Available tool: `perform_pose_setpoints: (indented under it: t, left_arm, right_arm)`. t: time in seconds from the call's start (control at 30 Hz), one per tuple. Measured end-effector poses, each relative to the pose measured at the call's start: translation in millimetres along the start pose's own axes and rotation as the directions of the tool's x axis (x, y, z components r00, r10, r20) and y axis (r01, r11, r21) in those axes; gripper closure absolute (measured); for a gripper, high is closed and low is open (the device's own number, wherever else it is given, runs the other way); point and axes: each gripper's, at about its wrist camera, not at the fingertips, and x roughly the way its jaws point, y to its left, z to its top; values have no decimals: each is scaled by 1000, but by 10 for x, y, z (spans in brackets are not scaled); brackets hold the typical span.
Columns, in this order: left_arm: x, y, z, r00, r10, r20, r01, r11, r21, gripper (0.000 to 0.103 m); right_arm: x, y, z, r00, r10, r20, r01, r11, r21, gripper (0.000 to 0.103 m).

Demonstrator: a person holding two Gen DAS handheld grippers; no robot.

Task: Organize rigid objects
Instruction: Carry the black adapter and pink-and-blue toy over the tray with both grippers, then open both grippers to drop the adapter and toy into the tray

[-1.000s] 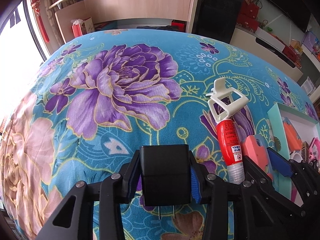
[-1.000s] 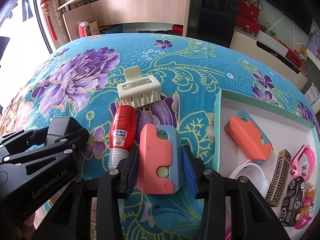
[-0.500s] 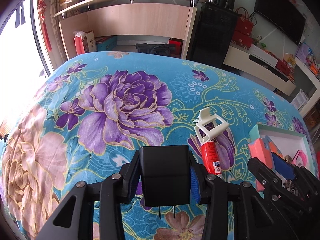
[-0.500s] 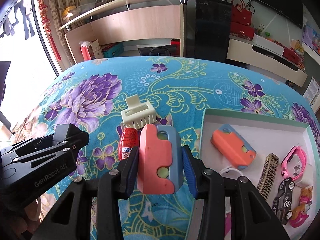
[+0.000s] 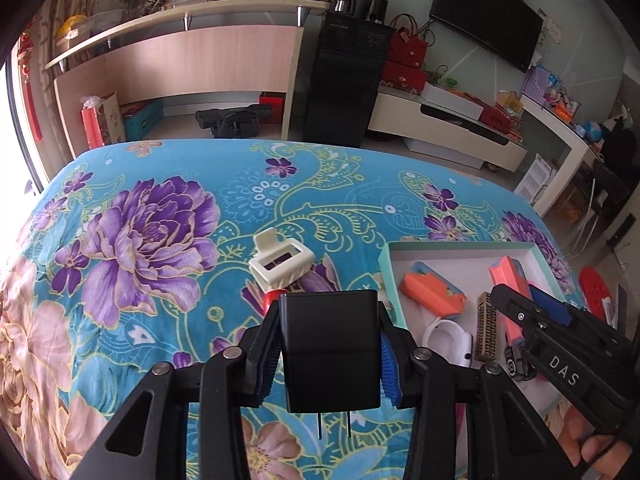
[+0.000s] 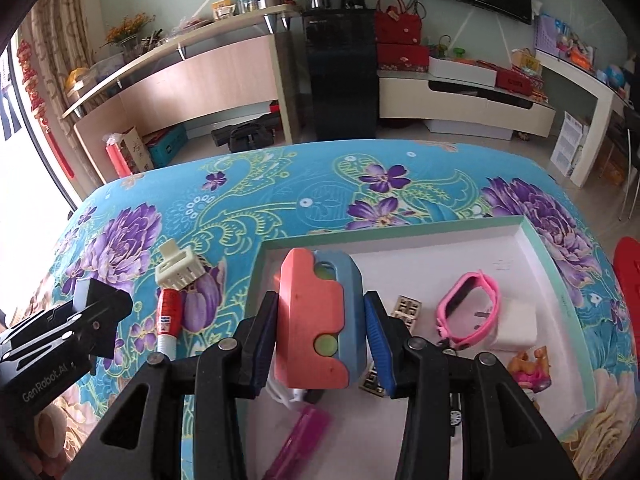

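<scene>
Now the charger [image 5: 330, 350] is clamped in the left claw [image 5: 328, 364] and the toy [image 6: 318, 324] in the right claw [image 6: 320, 344], with the tray [image 6: 560, 276] beneath, where items could be knocked by a careless drop.

Our right tongs [image 6: 320, 340] gripped a coral and blue block [image 6: 318, 320] above a white tray [image 6: 536, 248]. Right of them lay a pink watch [image 6: 468, 308]. To their left our left tongs [image 6: 86, 316] held a black adapter [image 6: 105, 307], near a red tube [image 6: 167, 316].

Wall television [image 5: 486, 26], perhaps bright window.
</scene>
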Motion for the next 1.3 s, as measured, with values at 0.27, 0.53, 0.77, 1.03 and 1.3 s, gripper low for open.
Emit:
perform_pose_setpoints:
  t: [0.27,0.53,0.77,1.03,1.3]
  left_arm:
    - [130,-726,-126,994,-103,-37,108,984,140,58]
    - [299,-1113,-253,988,-129,-83,143,972,186,58]
    - [454,-1218,-341,986,-104,-128,129,971,202,58]
    - [480,-1231,-354,985,-96,-147,124,972,199,53]
    - [392,-1179,-301,985,-107,-132,130,974,184,41]
  right_arm:
    - [-137,-617,-39,992,-130,7,128,985,119,59]
    - [-110,-973,-131,981,-192,-37,196,968,160,59]
    - [5,-967,-192,983,-171,-71,179,975,130,59]
    - [57,-945,-217,979,-177,-101,188,975,115,59]
    - [-18,-929,-172,978,-194,-78,202,973,110,44]
